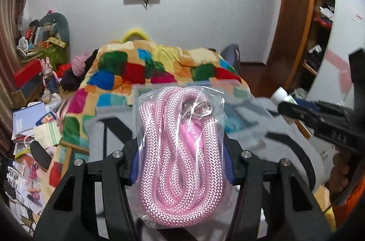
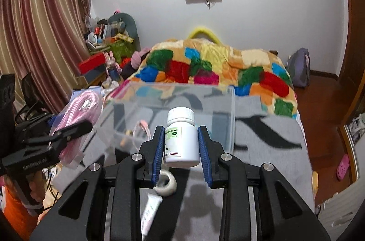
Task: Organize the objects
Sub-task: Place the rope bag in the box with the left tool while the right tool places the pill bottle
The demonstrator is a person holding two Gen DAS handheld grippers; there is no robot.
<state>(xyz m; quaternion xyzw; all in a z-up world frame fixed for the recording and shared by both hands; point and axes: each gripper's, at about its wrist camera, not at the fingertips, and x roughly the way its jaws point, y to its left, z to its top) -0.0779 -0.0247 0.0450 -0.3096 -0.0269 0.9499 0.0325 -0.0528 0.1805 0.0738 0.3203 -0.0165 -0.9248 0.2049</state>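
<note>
- Your left tongs (image 1: pixel 181 163) are closed on the bagged pink rope (image 1: pixel 180 149). The clear bag stands upright between the two blue pads (image 1: pixel 134 168) and rises well above them, with the metal clasp (image 1: pixel 200 110) near the top of the bag.
- Your right tongs (image 2: pixel 181 154) grip the white pill bottle (image 2: pixel 181 138). The bottle is upright between the blue pads (image 2: pixel 159 154), touching both, and its cap (image 2: pixel 181 115) sticks out above the tips.
- Just ahead of the right tongs stands the clear plastic box (image 2: pixel 231 117) on the grey blanket (image 2: pixel 273 149) of the bed. Some small things lie inside it, too blurred to name.
- Below the right tongs, on the blanket, lie a white tape roll (image 2: pixel 167 186) and a tube (image 2: pixel 150 211), both near the bottle but not touching it.
- From the right wrist view, the left tongs with the rope are at the left side of the box, beside its wall.
- Beyond the box lies the patchwork quilt (image 2: pixel 216 67).
</note>
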